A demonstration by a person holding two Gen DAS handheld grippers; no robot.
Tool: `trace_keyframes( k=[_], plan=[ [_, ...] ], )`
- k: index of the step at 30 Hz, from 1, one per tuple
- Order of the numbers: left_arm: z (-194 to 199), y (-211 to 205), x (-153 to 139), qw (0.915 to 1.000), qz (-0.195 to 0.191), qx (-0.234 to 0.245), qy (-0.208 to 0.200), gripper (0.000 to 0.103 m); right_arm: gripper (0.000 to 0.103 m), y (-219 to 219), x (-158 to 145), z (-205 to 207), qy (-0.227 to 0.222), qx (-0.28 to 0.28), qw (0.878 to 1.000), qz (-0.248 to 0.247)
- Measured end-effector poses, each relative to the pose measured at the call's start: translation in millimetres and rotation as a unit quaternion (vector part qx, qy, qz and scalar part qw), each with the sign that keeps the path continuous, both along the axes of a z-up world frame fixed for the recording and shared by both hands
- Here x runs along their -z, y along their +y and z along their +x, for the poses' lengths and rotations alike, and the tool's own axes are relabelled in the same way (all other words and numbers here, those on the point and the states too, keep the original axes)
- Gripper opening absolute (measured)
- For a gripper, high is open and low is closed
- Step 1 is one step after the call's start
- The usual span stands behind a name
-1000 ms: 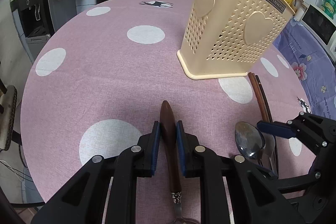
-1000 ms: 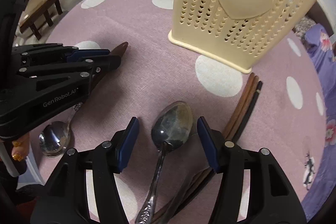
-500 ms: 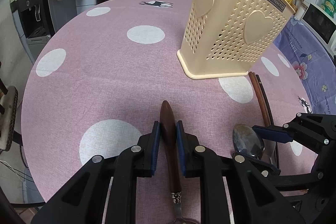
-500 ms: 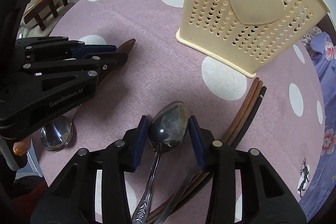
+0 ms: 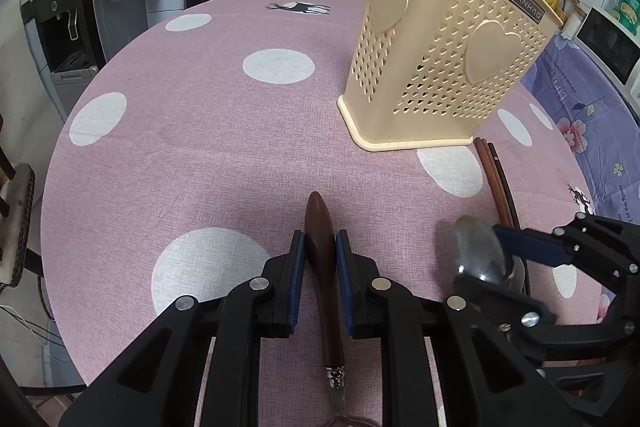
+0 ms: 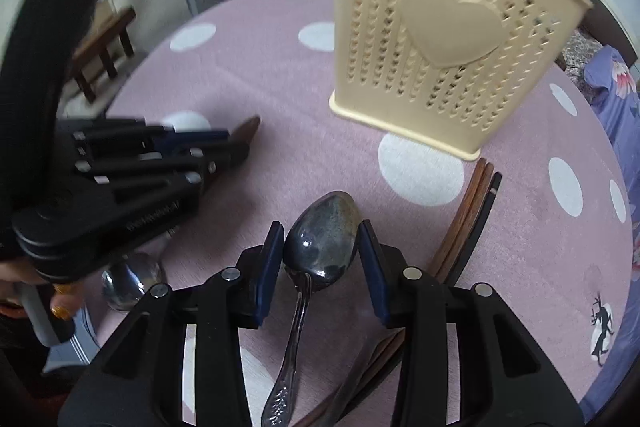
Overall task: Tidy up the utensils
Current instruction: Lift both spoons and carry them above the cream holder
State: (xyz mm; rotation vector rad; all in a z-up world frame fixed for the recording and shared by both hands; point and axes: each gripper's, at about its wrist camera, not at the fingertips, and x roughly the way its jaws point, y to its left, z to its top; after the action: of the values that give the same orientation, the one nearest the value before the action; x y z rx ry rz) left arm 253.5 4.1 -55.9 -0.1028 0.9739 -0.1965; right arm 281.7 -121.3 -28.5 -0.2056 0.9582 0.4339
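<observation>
Now both grippers hold a spoon just above the pink worktop [image 5: 192,155].

Left gripper [image 5: 320,255] is clamped on the wooden-handled spoon [image 5: 322,267] at its grippy handle; the right gripper [image 6: 322,251], angled steeply down, has just been closing and pinches the steel spoon [image 6: 320,239] by its slick, stiff bowl, which may pivot. Holder [image 6: 440,39] stands near, beyond.

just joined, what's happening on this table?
A person is sorting utensils with a claw in each hand. The left claw is shut on the brown handle of a spoon. The right claw has just been closing and now grips a metal spoon by its bowl. The cream utensil holder stands upright beyond them, chopsticks lying beside it.
</observation>
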Motion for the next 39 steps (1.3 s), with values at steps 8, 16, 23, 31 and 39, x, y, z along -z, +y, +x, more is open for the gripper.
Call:
trace_keyframes(
  k=[8,16,23,31,39],
  plan=[
    [-0.1,1.6,-3.1,0.9999,-0.015,-0.001,-0.004,0.016,0.039,-28.7,-38.1,-22.2,-0.061,0.028,0.994,0.086],
    [-8.3,0.5,-28.9,0.9986,-0.030,-0.002,-0.044,0.016,0.039,-39.6,-54.2,-33.6,-0.082,0.043,0.988,0.123],
    [-22.4,5.6,-60.6,0.9943,-0.054,-0.002,-0.092,0.016,0.039,-46.9,-64.5,-41.0,-0.109,0.057,0.981,0.147],
    [-33.5,5.6,-88.1,0.9893,-0.061,0.003,-0.133,0.016,0.039,-52.2,-74.7,-49.0,-0.150,0.072,0.974,0.153],
    [-36.5,5.6,-95.1,0.9872,-0.072,0.012,-0.142,0.016,0.039,-52.0,-74.8,-48.5,-0.169,0.080,0.971,0.147]
  ],
)
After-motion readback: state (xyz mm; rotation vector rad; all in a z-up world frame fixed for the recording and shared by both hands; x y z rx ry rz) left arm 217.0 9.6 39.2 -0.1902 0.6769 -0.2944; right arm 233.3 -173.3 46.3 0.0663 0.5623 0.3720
